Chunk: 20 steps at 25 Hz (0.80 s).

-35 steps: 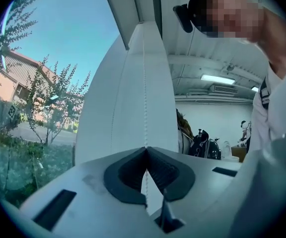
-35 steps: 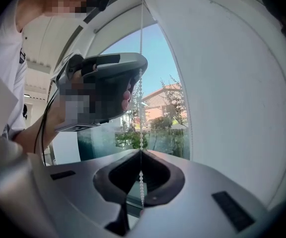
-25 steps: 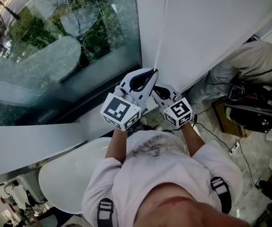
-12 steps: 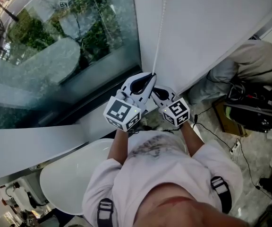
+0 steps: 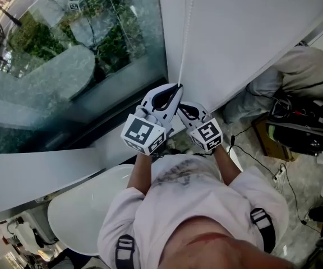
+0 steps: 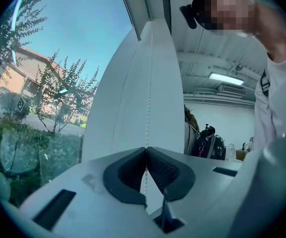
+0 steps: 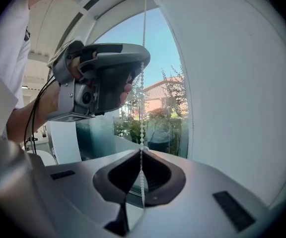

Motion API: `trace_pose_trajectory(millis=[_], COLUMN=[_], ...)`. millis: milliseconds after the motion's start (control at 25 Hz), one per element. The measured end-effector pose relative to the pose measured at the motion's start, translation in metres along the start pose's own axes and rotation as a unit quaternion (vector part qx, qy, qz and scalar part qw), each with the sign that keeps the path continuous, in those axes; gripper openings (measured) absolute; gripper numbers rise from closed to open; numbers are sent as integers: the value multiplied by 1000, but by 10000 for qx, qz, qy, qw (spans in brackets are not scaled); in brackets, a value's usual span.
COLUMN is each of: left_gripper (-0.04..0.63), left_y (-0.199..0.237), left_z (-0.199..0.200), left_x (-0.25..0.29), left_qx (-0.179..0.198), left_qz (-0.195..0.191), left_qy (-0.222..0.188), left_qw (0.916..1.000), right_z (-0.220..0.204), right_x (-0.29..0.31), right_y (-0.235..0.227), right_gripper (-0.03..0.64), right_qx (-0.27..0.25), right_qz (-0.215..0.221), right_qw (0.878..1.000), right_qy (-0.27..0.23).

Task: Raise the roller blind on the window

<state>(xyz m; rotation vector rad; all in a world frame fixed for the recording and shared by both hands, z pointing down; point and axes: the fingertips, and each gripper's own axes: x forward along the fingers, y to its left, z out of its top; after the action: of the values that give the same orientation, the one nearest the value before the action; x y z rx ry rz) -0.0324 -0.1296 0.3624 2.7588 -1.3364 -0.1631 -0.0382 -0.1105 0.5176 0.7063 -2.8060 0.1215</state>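
Observation:
The white roller blind (image 5: 251, 32) hangs over the right part of the window, and its bead chain (image 5: 187, 32) runs down along its left edge. My left gripper (image 5: 178, 87) is shut on the chain, the upper of the two. Just below it, my right gripper (image 5: 179, 107) is shut on the same chain. In the left gripper view the chain (image 6: 149, 83) rises from the closed jaws of the left gripper (image 6: 146, 150) against the blind (image 6: 133, 98). The right gripper view shows the right gripper (image 7: 142, 150) pinching the chain (image 7: 142, 113), with the left gripper (image 7: 103, 78) above it.
Window glass (image 5: 66, 55) fills the left, with trees outside. A person (image 5: 296, 72) sits on the floor at the right beside a dark bag (image 5: 304, 130). Cables (image 5: 262, 167) trail over the floor. A white round seat (image 5: 88, 206) stands below my left arm.

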Motion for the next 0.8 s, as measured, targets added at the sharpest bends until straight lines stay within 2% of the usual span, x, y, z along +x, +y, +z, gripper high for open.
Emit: trace_pose_trajectory(millis=[200, 240, 280, 400, 640, 800], left_gripper=[9, 10, 11, 37, 43, 31], left_y=[8, 9, 11, 17, 25, 30], left_z=[2, 2, 3, 4, -6, -25], left_x=[-2, -2, -4, -10, -30, -46], left_qx=[127, 143, 156, 174, 266, 246], left_qz=[184, 214, 252, 389, 689, 902], left_qy=[-81, -98, -123, -211, -312, -264], left_qw=[9997, 9996, 9995, 9989, 9968, 9953], right_z=[4, 6, 8, 17, 48, 63], right_x=[-3, -3, -4, -9, -31, -41], right_y=[-1, -1, -1, -3, -7, -4], right_gripper=[69, 91, 142, 164, 157, 83], right_qx=[-294, -345, -372, -430, -454, -529], right_qz=[-114, -142, -155, -210, -448, -528], right_qw=[9995, 9992, 9991, 9986, 9952, 9905], right_qy=[-96, -107, -115, -215, -740, -1151])
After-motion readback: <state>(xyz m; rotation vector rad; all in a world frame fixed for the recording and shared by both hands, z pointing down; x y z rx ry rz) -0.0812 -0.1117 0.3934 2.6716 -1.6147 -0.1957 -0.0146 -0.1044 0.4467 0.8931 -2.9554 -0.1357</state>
